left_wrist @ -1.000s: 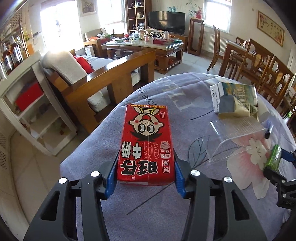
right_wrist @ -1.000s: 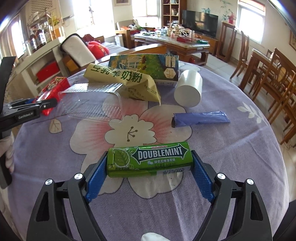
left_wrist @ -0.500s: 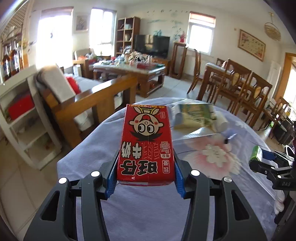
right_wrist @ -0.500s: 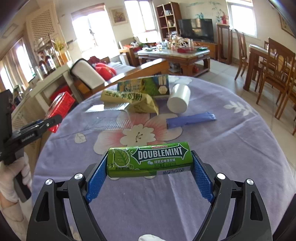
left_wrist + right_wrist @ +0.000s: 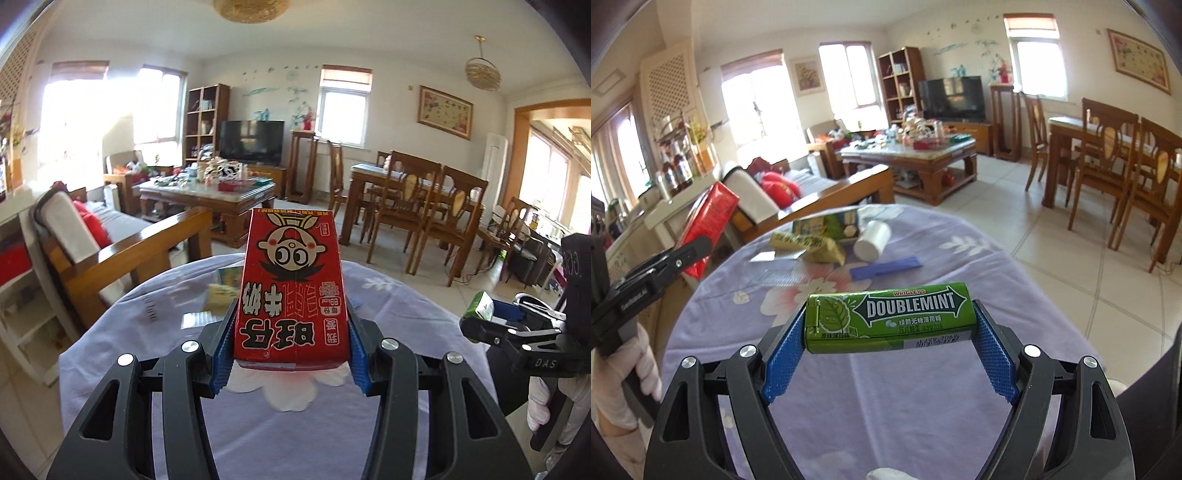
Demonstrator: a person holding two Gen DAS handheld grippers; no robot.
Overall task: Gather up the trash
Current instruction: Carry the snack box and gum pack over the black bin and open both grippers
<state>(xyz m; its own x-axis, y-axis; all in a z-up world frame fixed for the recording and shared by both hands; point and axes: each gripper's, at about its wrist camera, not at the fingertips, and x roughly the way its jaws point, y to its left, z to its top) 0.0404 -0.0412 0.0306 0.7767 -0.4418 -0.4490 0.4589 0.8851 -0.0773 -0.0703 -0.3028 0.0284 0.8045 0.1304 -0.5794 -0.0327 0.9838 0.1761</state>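
Trash is in hand: the left gripper (image 5: 291, 343) is clamped on the red milk carton (image 5: 291, 291), the right gripper (image 5: 888, 332) on the green mint pack (image 5: 888, 317) — both now lifted above the tabletop (image 5: 923, 387), ready for binning.

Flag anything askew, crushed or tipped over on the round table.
The white cup lies on its side beside the blue wrapper. The yellow-green carton looks crumpled and flattened, and a clear plastic tray lies near it. All of this reads as trash waiting for pickup; nothing looks spilled.
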